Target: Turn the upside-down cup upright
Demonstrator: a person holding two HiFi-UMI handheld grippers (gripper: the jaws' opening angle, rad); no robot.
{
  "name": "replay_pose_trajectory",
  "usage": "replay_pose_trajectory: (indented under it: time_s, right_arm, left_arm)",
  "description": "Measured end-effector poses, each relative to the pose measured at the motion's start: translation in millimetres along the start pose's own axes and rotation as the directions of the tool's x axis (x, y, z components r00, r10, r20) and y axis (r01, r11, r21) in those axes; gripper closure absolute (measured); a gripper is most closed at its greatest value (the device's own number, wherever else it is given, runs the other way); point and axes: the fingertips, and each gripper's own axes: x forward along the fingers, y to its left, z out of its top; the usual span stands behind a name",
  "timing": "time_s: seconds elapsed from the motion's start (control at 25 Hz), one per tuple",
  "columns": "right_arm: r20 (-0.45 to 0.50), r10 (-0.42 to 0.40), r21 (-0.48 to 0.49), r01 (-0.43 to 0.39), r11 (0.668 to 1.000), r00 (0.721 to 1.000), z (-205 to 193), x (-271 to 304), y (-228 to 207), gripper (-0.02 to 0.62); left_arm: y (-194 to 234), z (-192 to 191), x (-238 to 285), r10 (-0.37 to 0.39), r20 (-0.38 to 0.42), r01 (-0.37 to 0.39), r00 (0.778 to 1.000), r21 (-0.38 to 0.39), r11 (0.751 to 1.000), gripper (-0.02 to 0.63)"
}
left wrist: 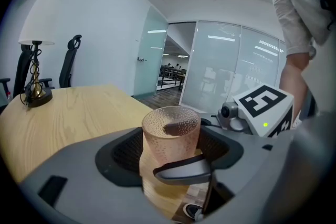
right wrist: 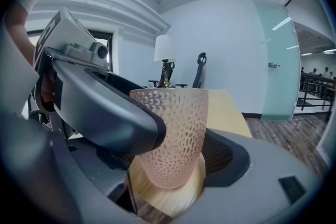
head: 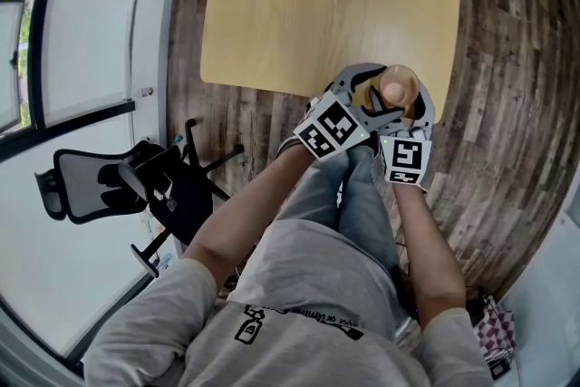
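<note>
The left gripper (left wrist: 171, 157) and right gripper (right wrist: 173, 165) are both clamping the cup (right wrist: 176, 128), which is standing vertical, mouth up, on the table (left wrist: 68, 118) corner.

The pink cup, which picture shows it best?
The right gripper view. The pink cup fills the middle there, close up, wide end up, bumpy pattern clear. The left gripper view shows the cup smaller, with a grey jaw crossing its lower part. The head view shows only its top, tiny.
</note>
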Motion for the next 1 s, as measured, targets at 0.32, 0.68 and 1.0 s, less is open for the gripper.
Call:
replay_pose_trajectory:
  time_s: [0.32, 0.68, 1.0]
  right_arm:
    - [-0.016, -0.002, -0.017, 0.001, 1.000, 1.000, -1.7, 3.7, 2.5, 0.238]
    - [-0.037, -0.013, -0.040, 0.012, 0.999, 0.999, -7.4, 6.0, 1.0, 0.238]
    - [-0.056, -0.025, -0.050, 0.022, 0.999, 0.998, -8.1, 6.7, 2.6, 0.238]
  left_arm:
    - [0.4, -0.7, -2.0, 0.026, 0.007, -0.027, 1.000, 0.101, 0.995, 0.268]
    - [1.6, -3.9, -1.0, 0.038, 0.033, -0.042, 0.999, 0.117, 0.992, 0.268]
    - [4.5, -5.6, -5.0, 0.038, 0.051, -0.043, 0.998, 0.097, 0.994, 0.268]
